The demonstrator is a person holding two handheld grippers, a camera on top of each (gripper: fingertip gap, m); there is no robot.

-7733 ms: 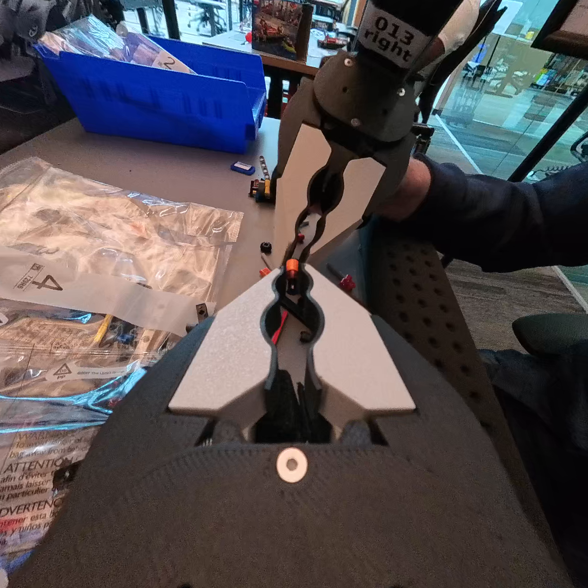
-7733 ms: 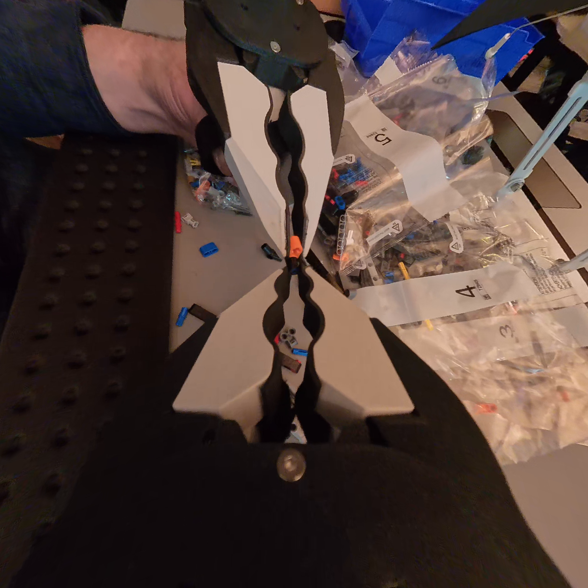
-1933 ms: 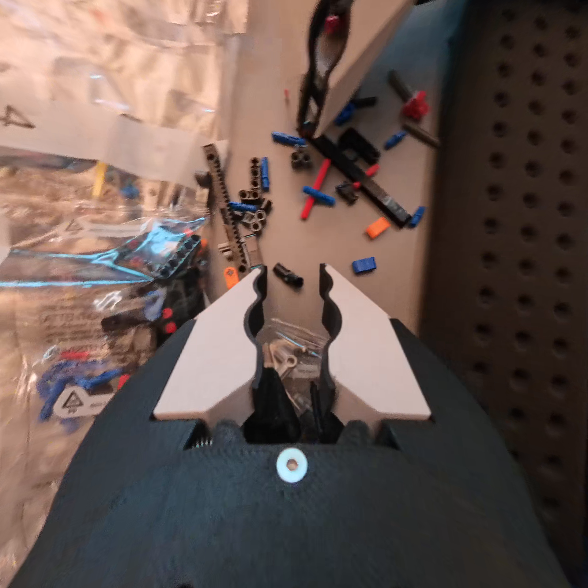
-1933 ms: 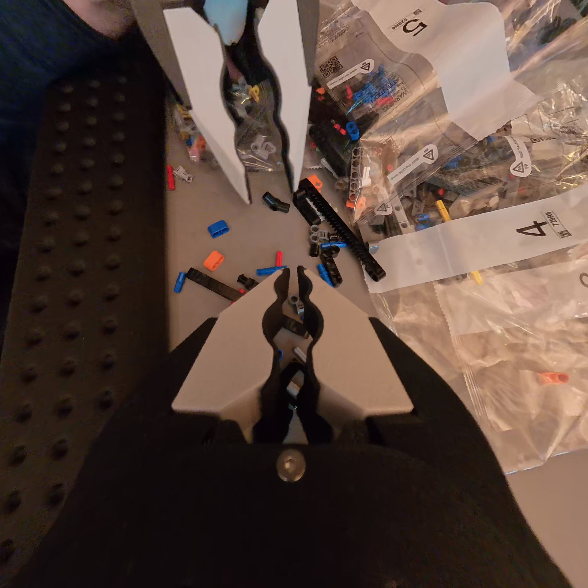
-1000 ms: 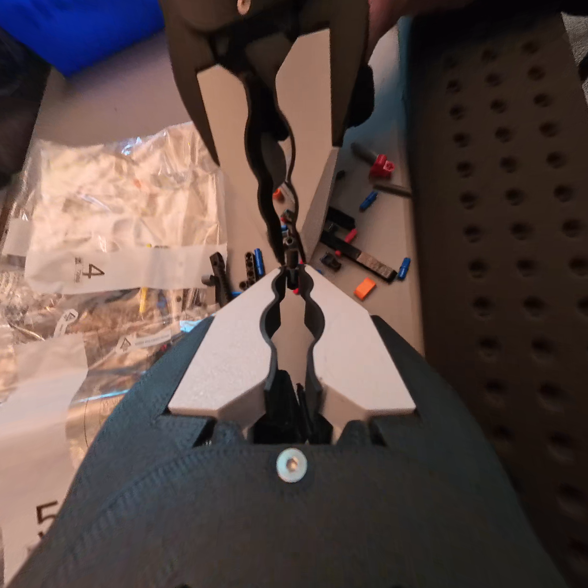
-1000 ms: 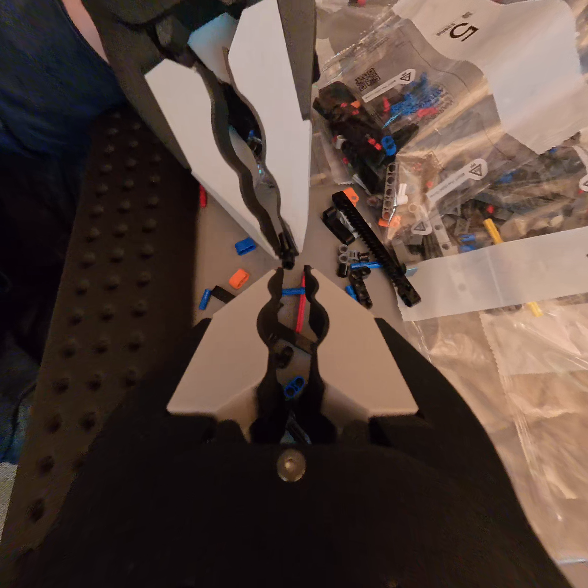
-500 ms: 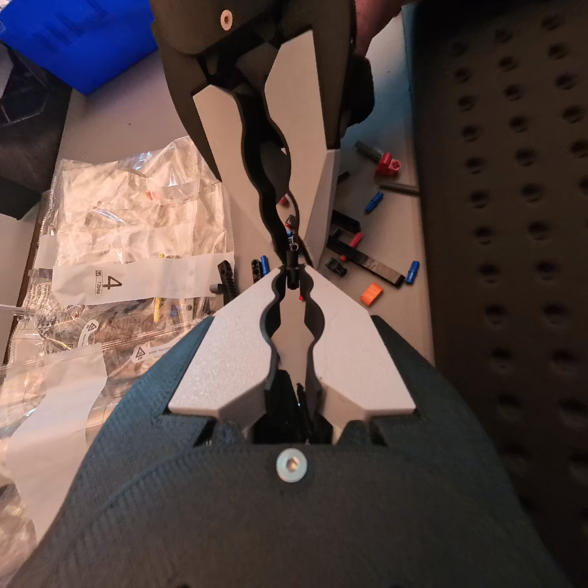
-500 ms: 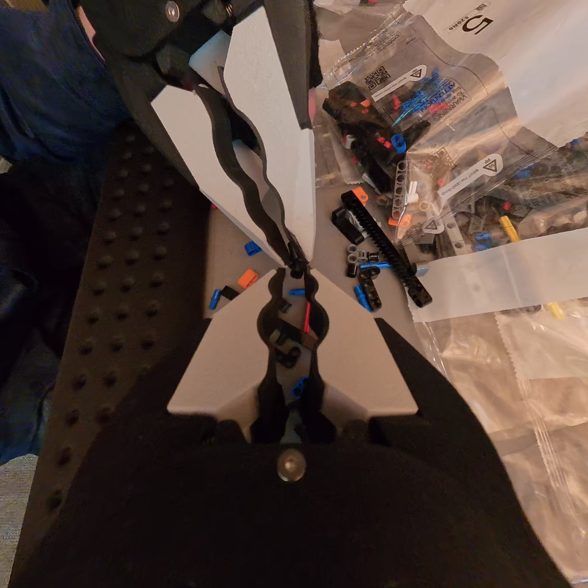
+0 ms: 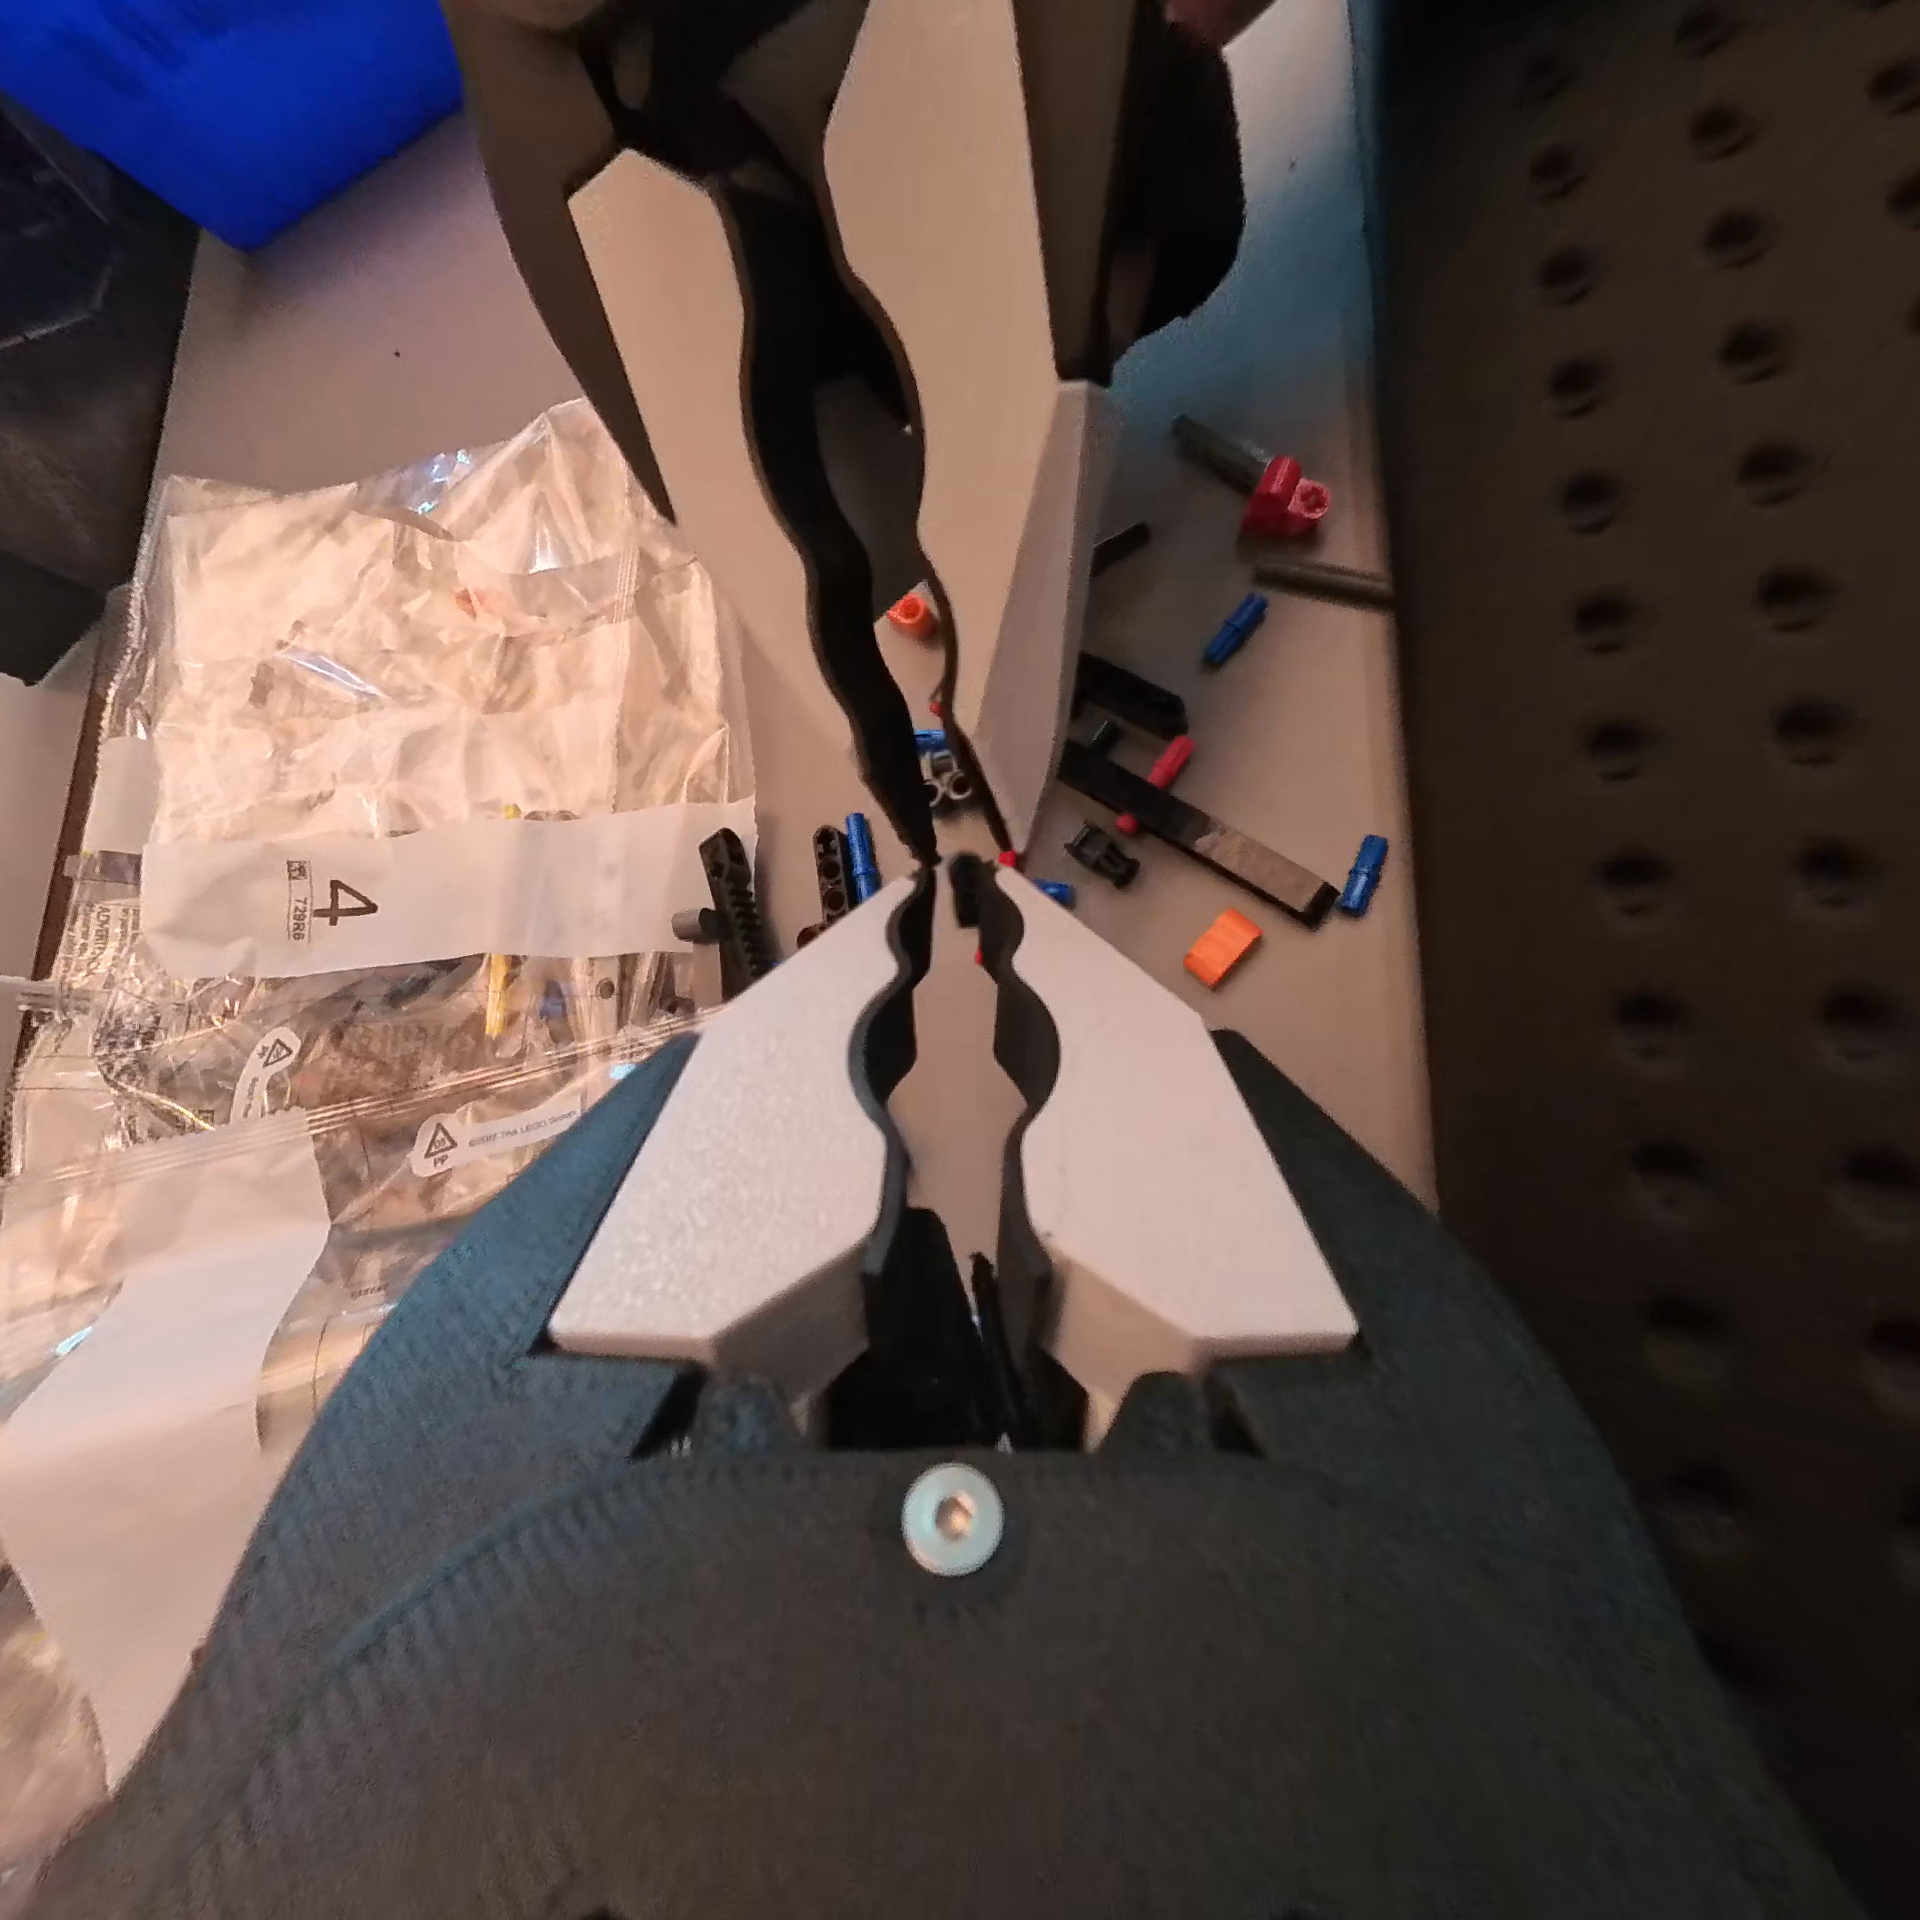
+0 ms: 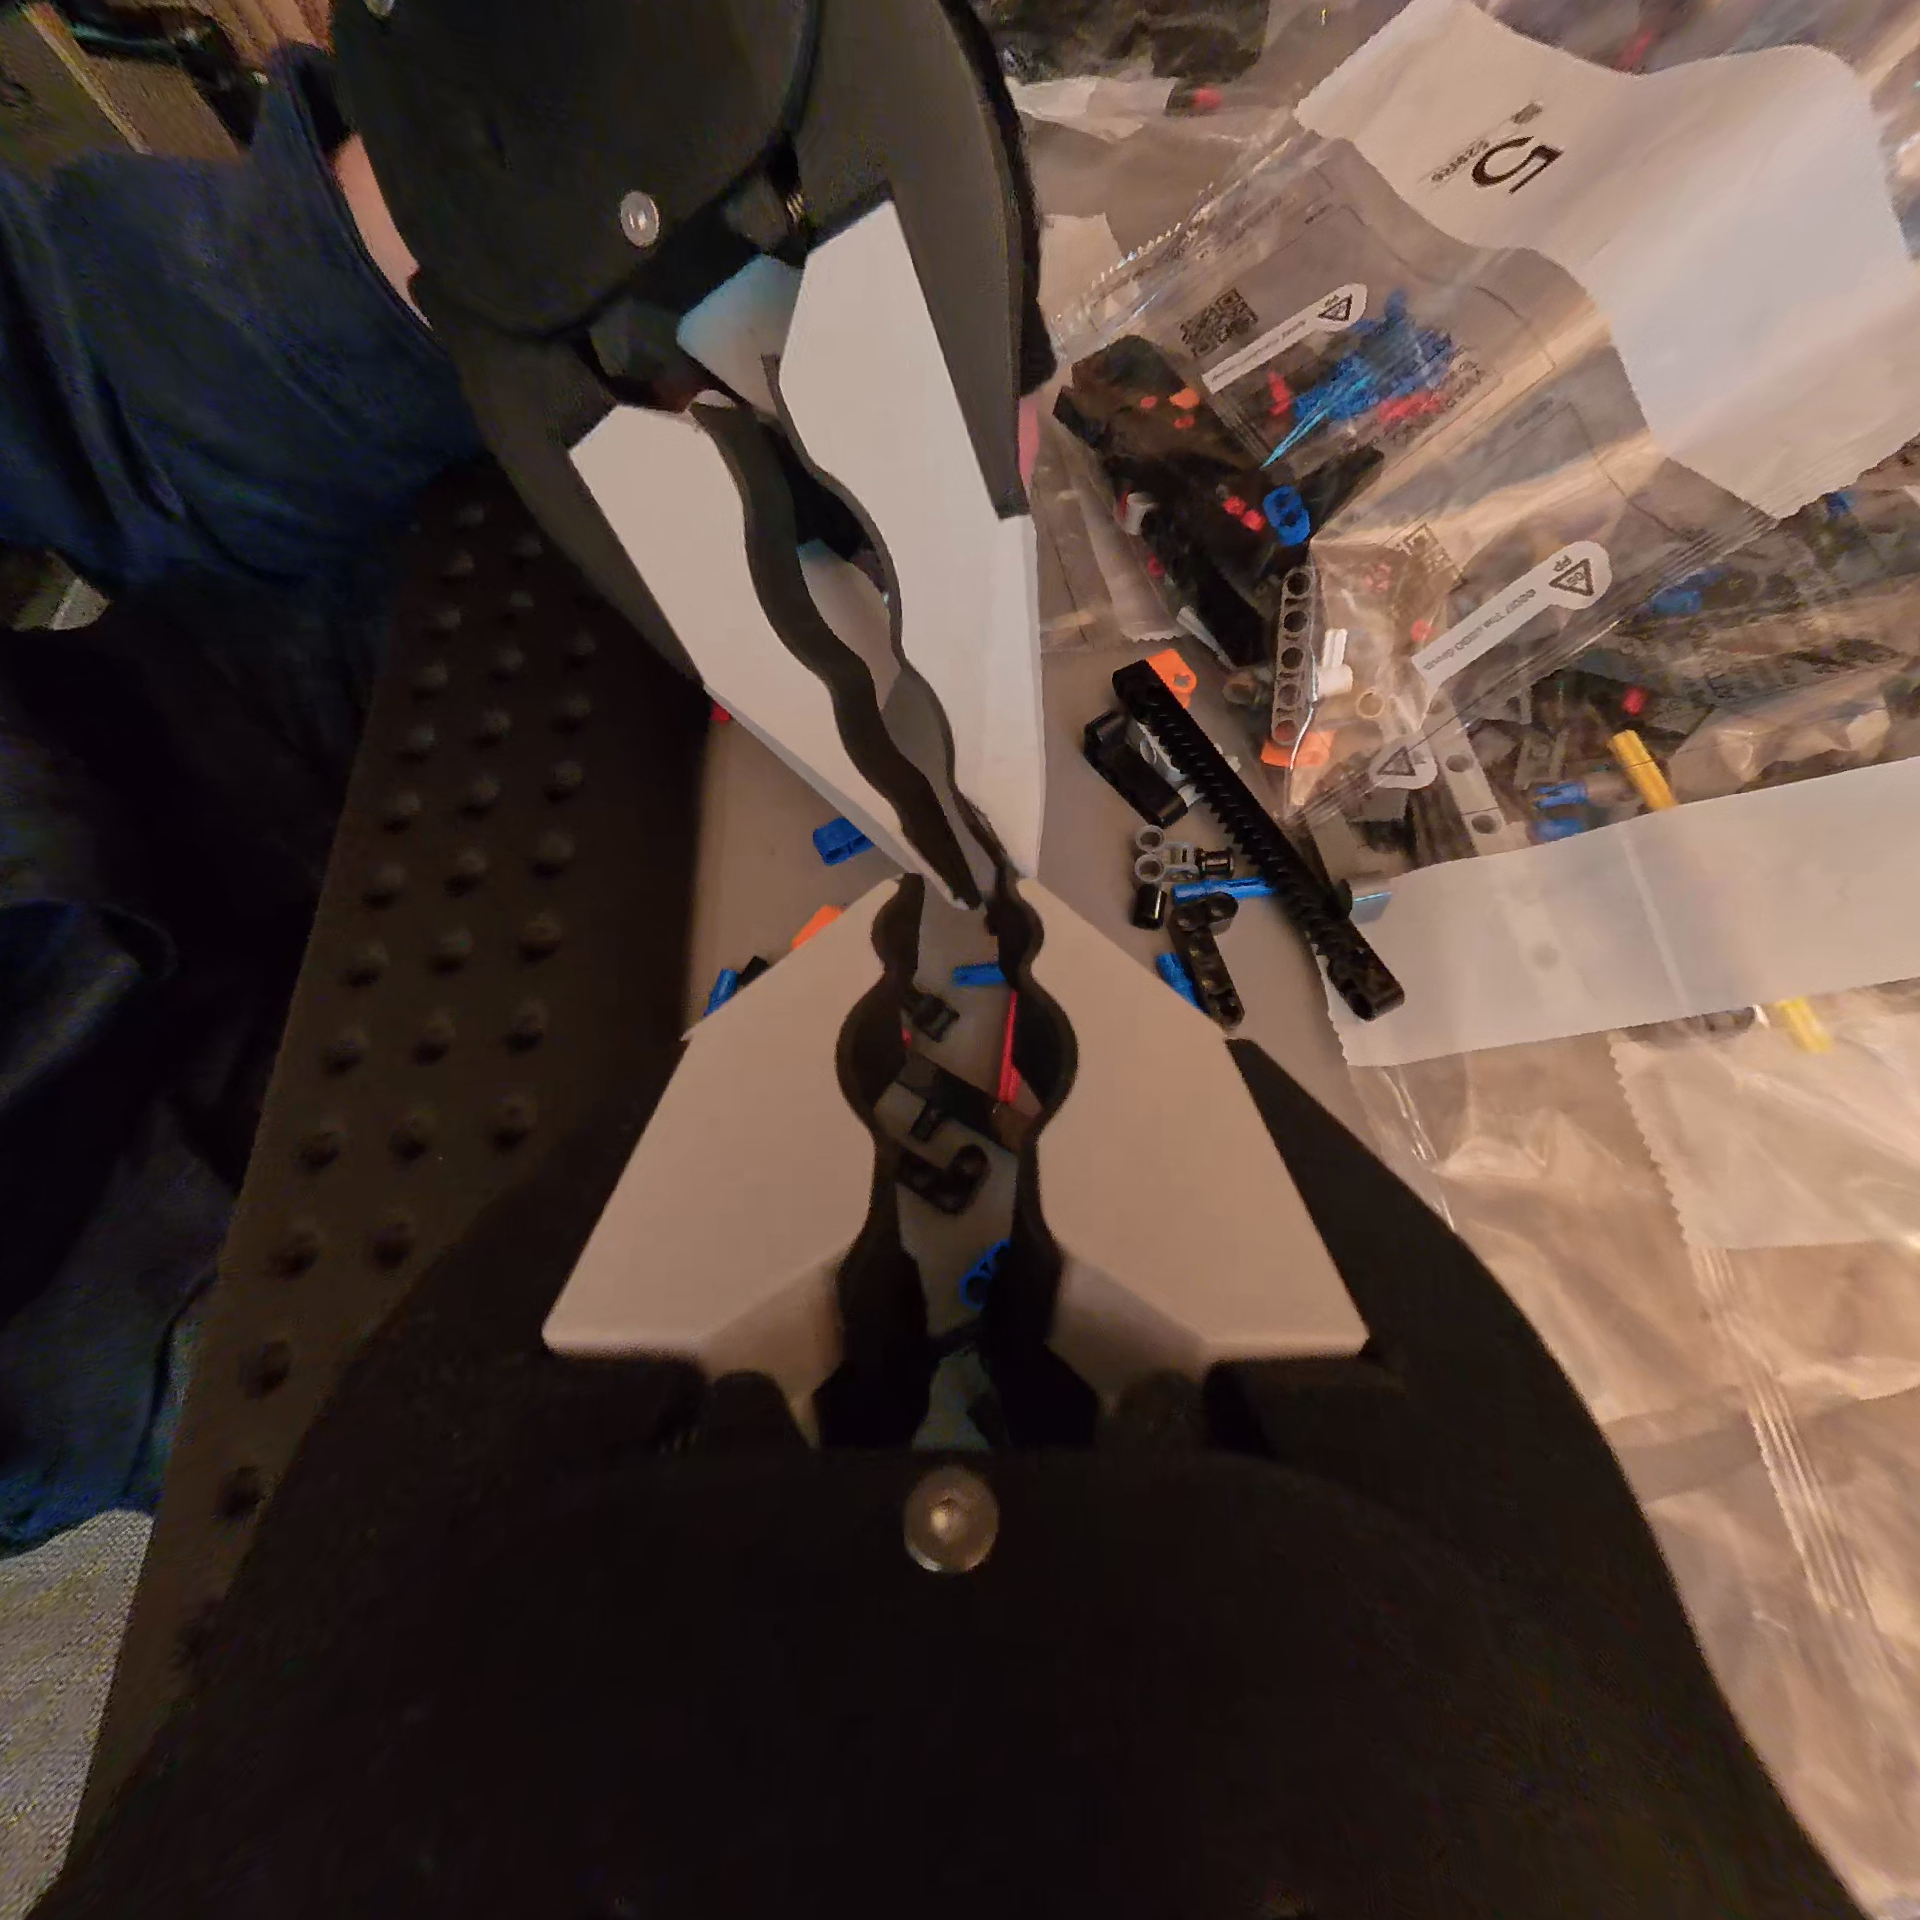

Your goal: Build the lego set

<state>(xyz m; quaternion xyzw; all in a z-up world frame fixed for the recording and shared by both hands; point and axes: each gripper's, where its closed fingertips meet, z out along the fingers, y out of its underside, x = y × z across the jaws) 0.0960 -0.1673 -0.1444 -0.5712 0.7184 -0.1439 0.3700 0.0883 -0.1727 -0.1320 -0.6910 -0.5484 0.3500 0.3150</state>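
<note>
The two grippers meet tip to tip above the grey table [image 9: 364, 343], over a scatter of loose lego pieces. The left gripper [image 9: 951, 883] has its jaws drawn close, with only a narrow gap at the tips, and a small black piece [image 9: 964, 885] sits upright against its right fingertip; whether both fingers press it cannot be told. The right gripper [image 10: 961, 904], seen from its own camera, has its tips nearly together, and the left gripper's tips overlap them there, so whether it grips anything is unclear. On the table below lie a long black toothed rack [image 10: 1257, 842], a flat black beam [image 9: 1205, 831], an orange piece [image 9: 1224, 943], several blue pins [image 9: 1234, 629] and a red connector [image 9: 1288, 499] on a dark axle. Clear numbered bags [image 9: 416, 727] of parts lie beside the pieces, one of them [image 10: 1351, 499] holding black, blue and red parts. A dark studded mat [image 9: 1683, 727] runs along the table's edge, and a blue bin [image 9: 239, 94] stands at the far side. A dark blue sleeve [image 10: 187, 343] shows behind the left gripper in the right wrist view.
</note>
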